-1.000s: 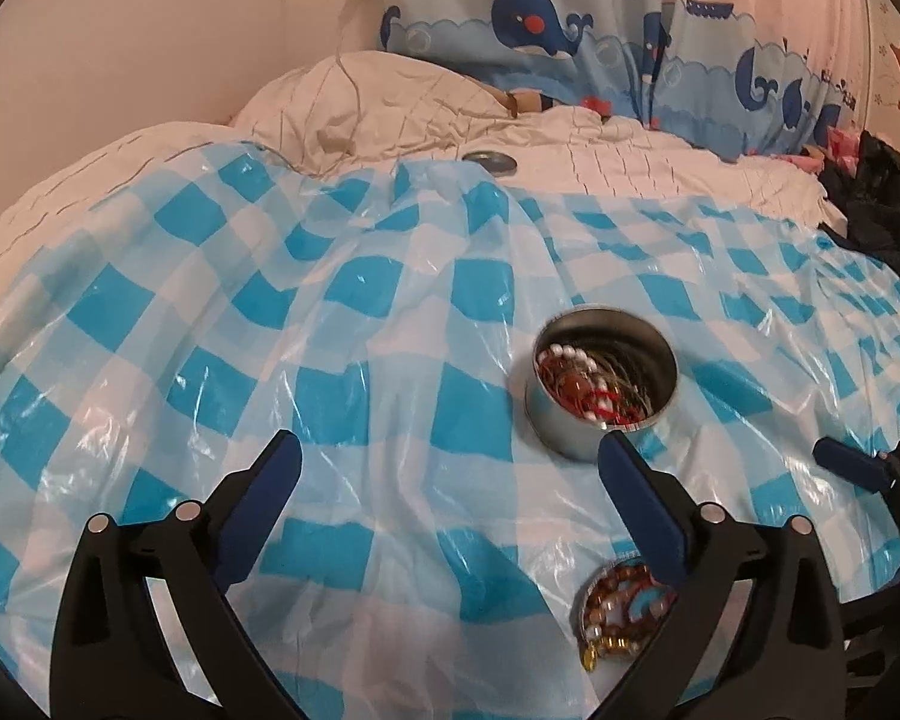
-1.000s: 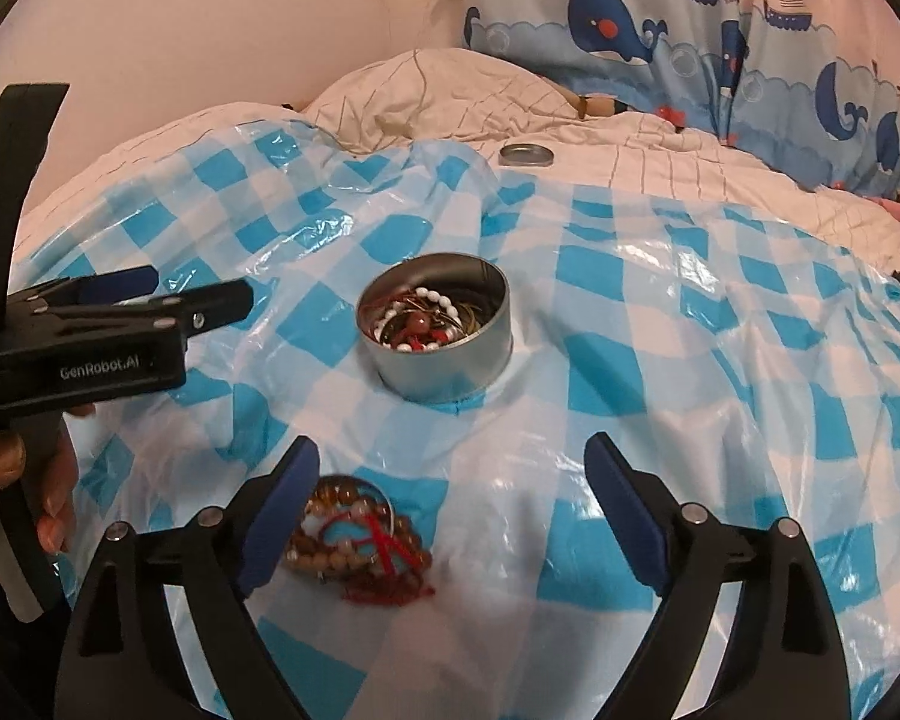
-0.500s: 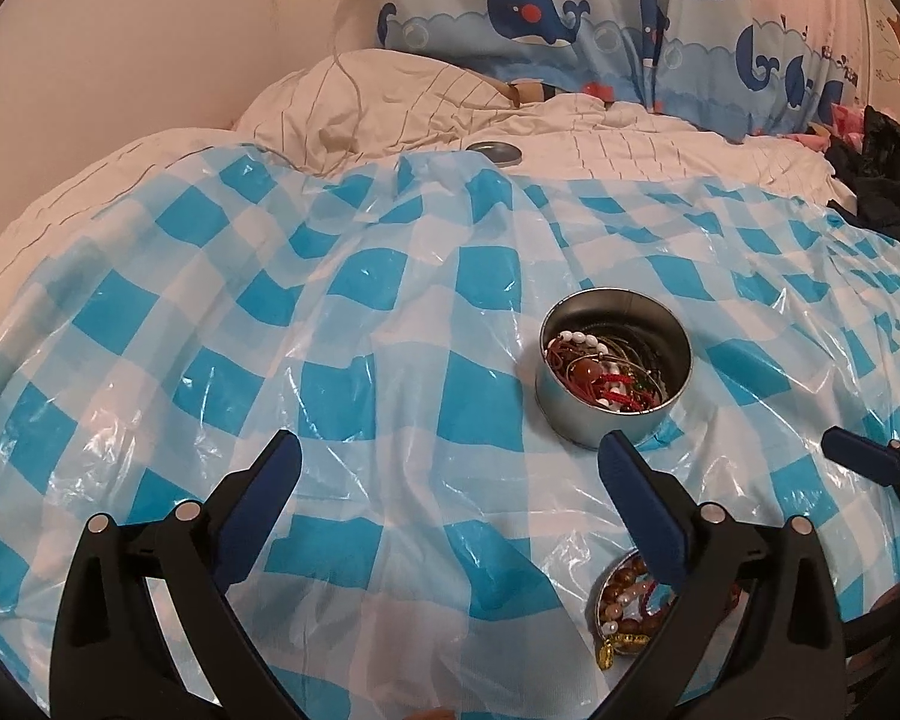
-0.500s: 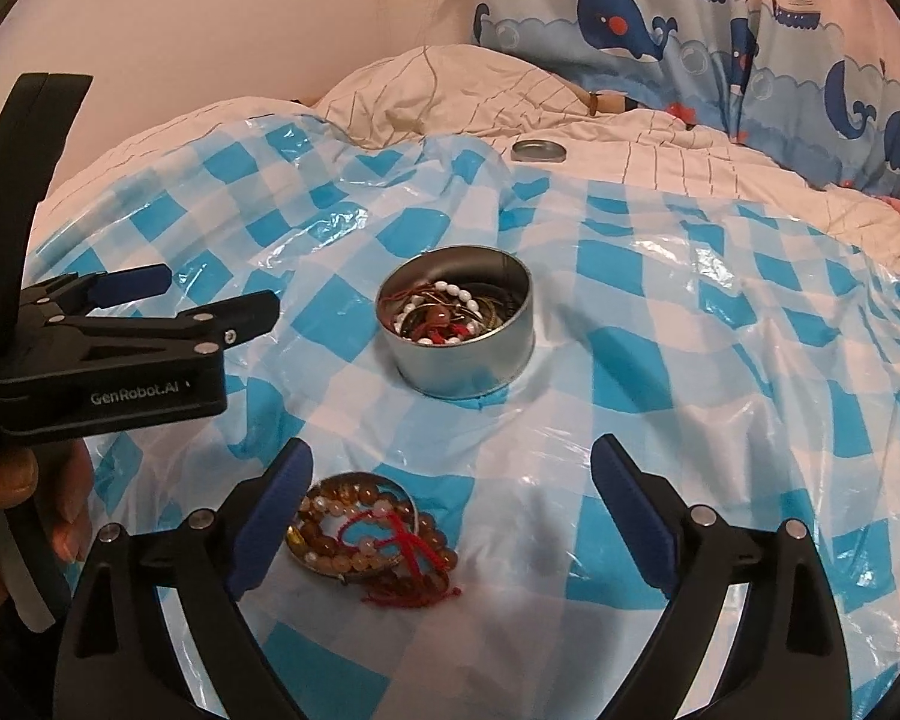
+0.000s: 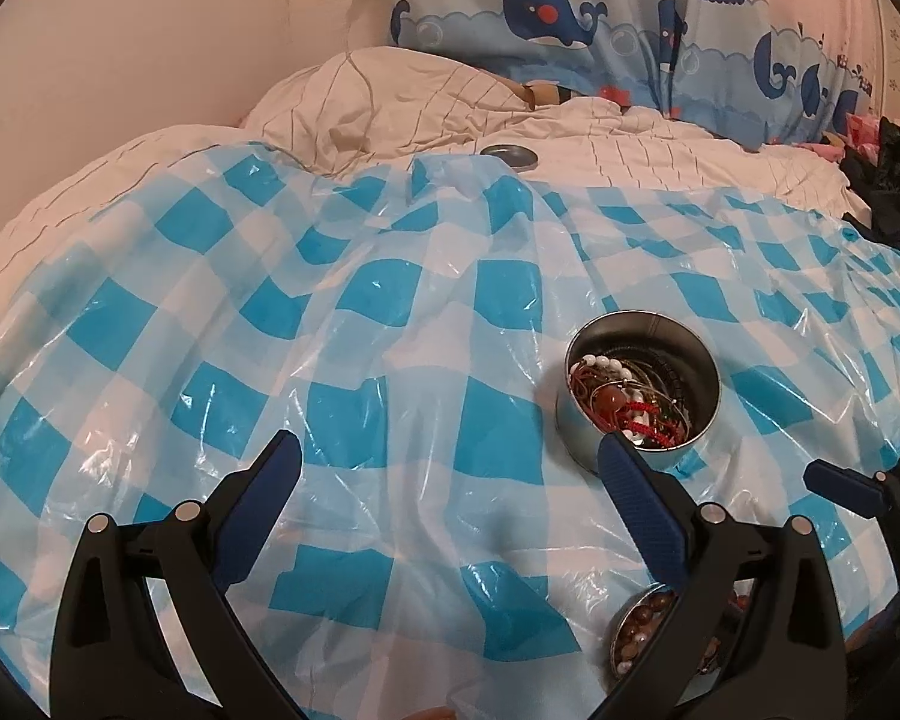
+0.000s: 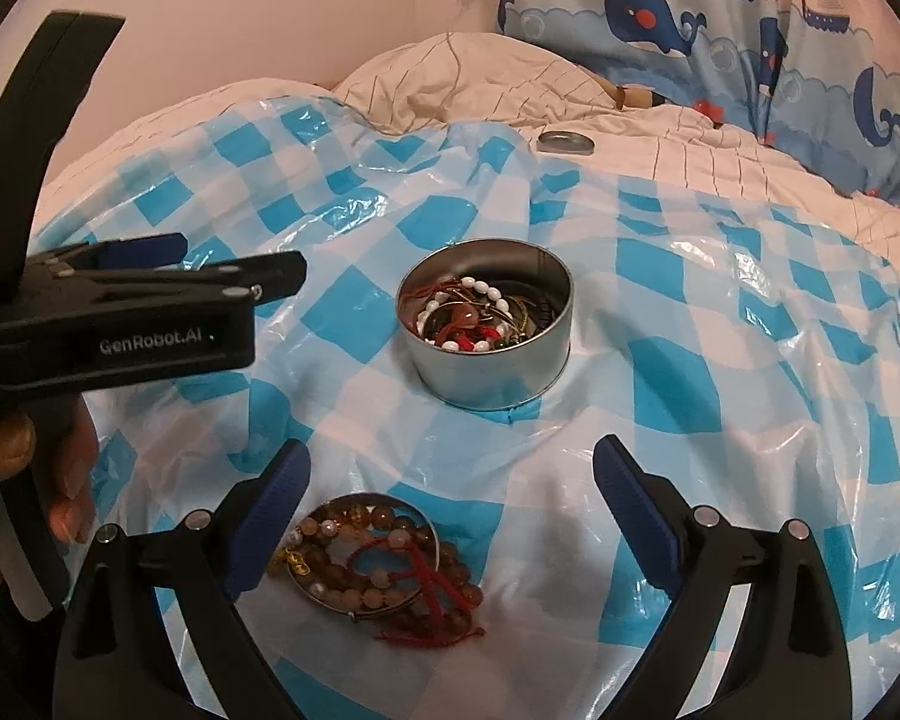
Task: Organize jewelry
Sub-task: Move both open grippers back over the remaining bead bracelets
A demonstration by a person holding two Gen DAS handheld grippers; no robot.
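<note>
A round metal tin point(image 6: 492, 384) stands on the blue-checked plastic sheet point(image 6: 720, 300) and holds tangled beads, pearls and red cord. Nearer to me lies a loose pile of brown bead bracelets point(image 6: 372, 564) with red cord and a metal bangle. My right gripper point(image 6: 450, 492) is open, its left pad just above the pile's left edge. In the left wrist view my left gripper point(image 5: 450, 480) is open over bare sheet, left of the tin point(image 5: 576, 438). Its right finger hides part of the bracelet pile point(image 5: 636, 636). A hand point(image 6: 42, 480) holds the left gripper point(image 6: 240, 264).
The sheet covers a soft, uneven bed. A flat metal lid point(image 6: 564, 141) lies on the white duvet point(image 6: 450, 84) beyond the sheet. A whale-print curtain point(image 5: 570, 6) hangs behind, and dark fabric point(image 5: 888, 192) lies at the far right.
Both views have shifted slightly, so the tin and the bracelet pile sit a little further right in each. Both grippers have stayed open, and the jewelry has not moved.
</note>
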